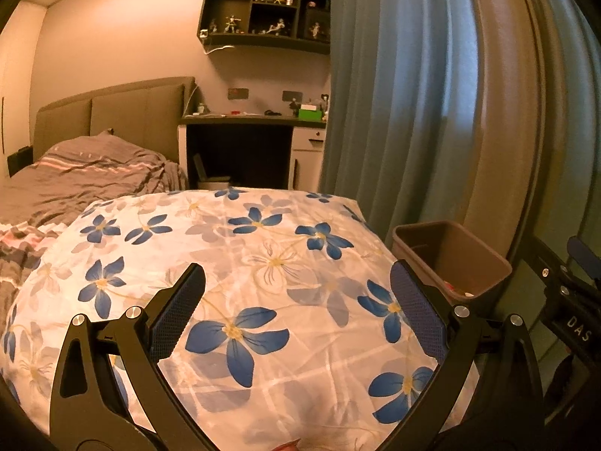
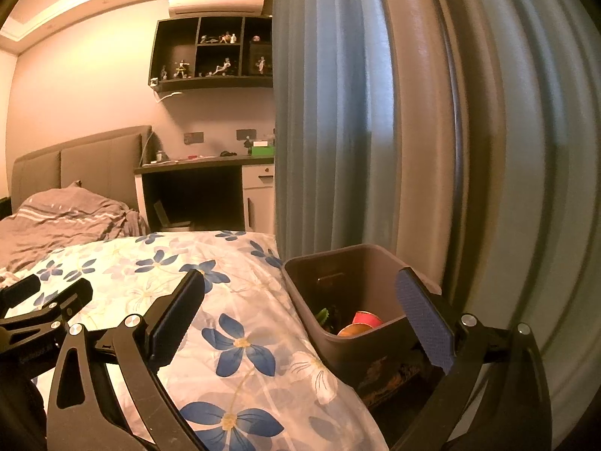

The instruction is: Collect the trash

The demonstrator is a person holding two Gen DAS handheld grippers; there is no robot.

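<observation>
1. Landmark: brown trash bin, standing at the right edge of the floral-covered surface, against the blue curtain.
2. Far left of the bin, across the room: bed with grey striped bedding and a padded headboard.
3. Left of the bin, nearer: white cover with blue flowers, spread flat; it reaches up to the bin's left wall.
4. Left hand-held gripper: fingers wide apart, nothing between them, hovering over the floral cover. The bin sits just beyond its right finger in the left wrist view.
5. Beyond the bin, against the far wall: bench with a green box and small clutter on top; white drawer unit beneath its right end.
6. Above the bench: dark wall shelf holding small figurines; air conditioner higher still.
7. Right hand-held gripper: fingers wide apart, holding nothing, straddling the bin's near left corner; one finger over the cover, the other over the bin's right side.
8. Inside the bin, at the bottom: a pink-red piece, an orange piece and something green. Exact items cannot be told.
9. Right of the bin: curtain folds only.
</observation>
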